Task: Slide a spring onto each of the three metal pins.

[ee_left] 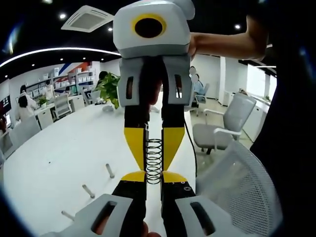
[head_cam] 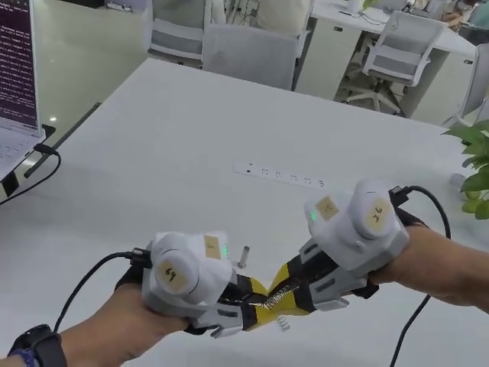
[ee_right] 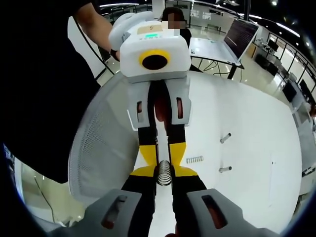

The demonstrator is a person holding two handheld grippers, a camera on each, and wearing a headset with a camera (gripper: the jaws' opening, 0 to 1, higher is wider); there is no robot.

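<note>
Apparently left gripper (ee_left: 154, 180), right gripper (ee_right: 164, 174) grip spring (ee_left: 154, 159) by table (ee_left: 59, 158) edge.

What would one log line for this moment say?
left gripper: shut on spring | right gripper: shut on same spring, tips meeting | pins: three, bare | spare spring: lying on table

I find an open-plan office. Evidence: a long white table (head_cam: 176, 130) with a power strip (head_cam: 279, 174), a laptop (head_cam: 14, 84) at its edge, swivel chairs (head_cam: 399, 52) at further desks (head_cam: 359, 23), a potted plant (head_cam: 474, 153), and a ceiling vent (ee_left: 88, 18) among recessed lights.
</note>
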